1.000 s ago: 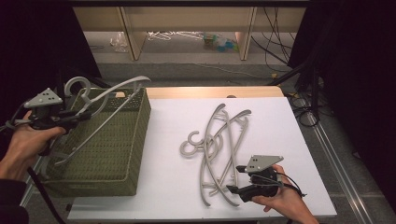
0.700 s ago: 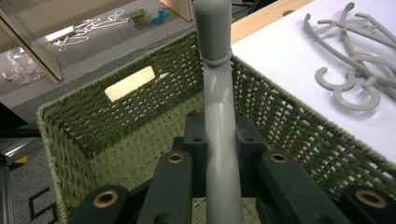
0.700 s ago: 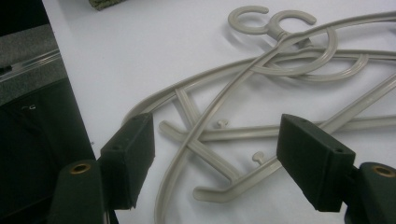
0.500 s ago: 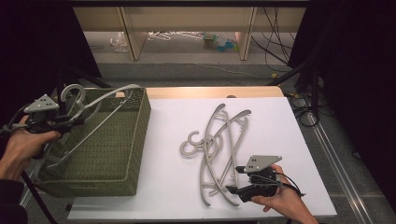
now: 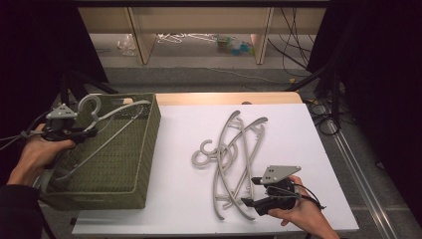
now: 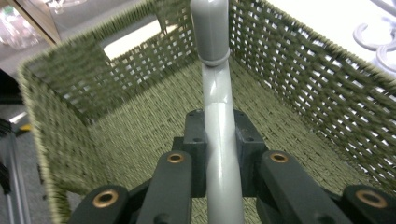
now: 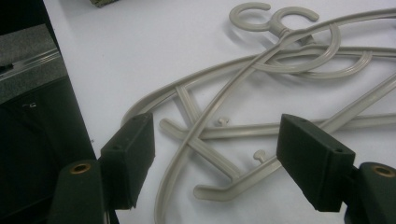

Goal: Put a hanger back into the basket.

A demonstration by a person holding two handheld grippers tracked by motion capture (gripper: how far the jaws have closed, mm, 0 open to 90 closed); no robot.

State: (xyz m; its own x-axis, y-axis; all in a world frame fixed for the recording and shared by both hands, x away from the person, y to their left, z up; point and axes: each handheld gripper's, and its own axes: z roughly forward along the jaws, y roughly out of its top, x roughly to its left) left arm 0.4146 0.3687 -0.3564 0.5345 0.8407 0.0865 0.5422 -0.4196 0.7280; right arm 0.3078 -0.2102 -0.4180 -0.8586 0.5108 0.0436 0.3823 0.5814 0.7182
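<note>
High view: hangers (image 5: 234, 159) and basket (image 5: 144, 149) unlabelled.

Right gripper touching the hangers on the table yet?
Apart. The right gripper view shows the right gripper open, pads clear of the hangers.

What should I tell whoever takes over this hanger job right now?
Left tool: shut on a grey hanger, held over the green woven basket with its hook up; not yet let go.
Right tool: open, empty, poised at the near end of the hanger pile on the white table.
Done: one hanger brought to the basket.
Left: lower it in and release it, then pick the tangled hangers off the table one at a time. They overlap, so it is probably best to start with the top one.
</note>
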